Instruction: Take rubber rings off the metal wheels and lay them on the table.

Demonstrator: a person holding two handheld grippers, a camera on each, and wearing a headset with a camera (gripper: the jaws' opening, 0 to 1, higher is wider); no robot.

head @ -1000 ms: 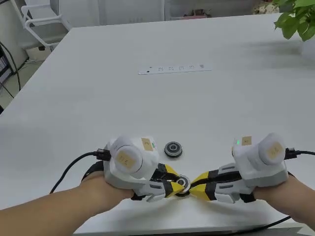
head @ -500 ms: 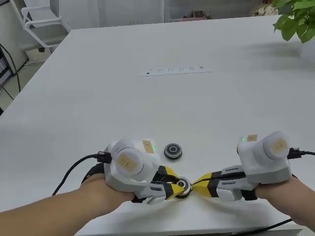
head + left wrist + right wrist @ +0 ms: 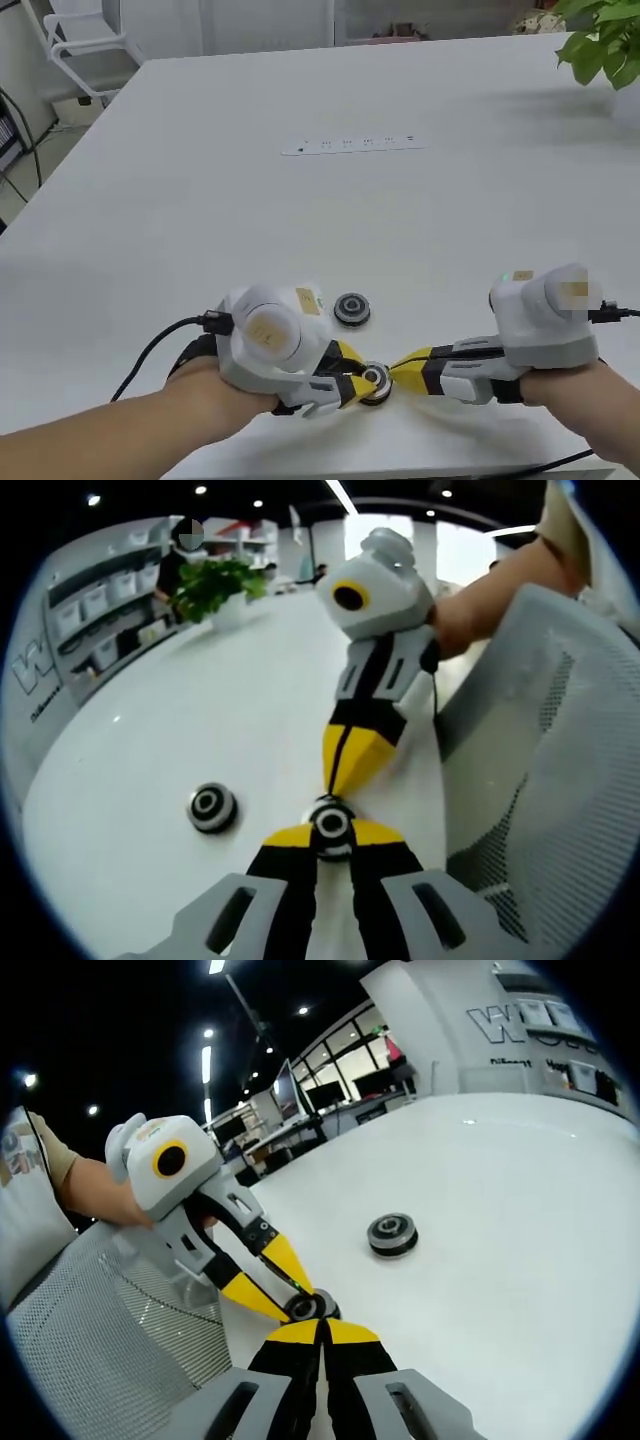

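Observation:
A small metal wheel (image 3: 373, 378) with a black rubber ring is held just above the table's near edge. My left gripper (image 3: 362, 383) is shut on it; in the left gripper view the wheel (image 3: 332, 825) sits between the yellow fingertips. My right gripper (image 3: 392, 374) comes from the opposite side with its jaws shut, pinching the ring at the wheel's rim (image 3: 305, 1307). The right gripper's tip (image 3: 340, 785) touches the wheel from above in the left gripper view. A second wheel (image 3: 352, 308) with its ring on lies flat on the table just beyond.
The white table (image 3: 330, 220) stretches far ahead with a flush power strip (image 3: 355, 142) at mid-depth. A potted plant (image 3: 600, 40) stands at the far right corner. A mesh chair (image 3: 540, 780) is close behind the near edge.
The right gripper's body has drifted slightly right and away from the wheel. The left gripper and the held wheel stay almost in place. The second wheel has not moved.

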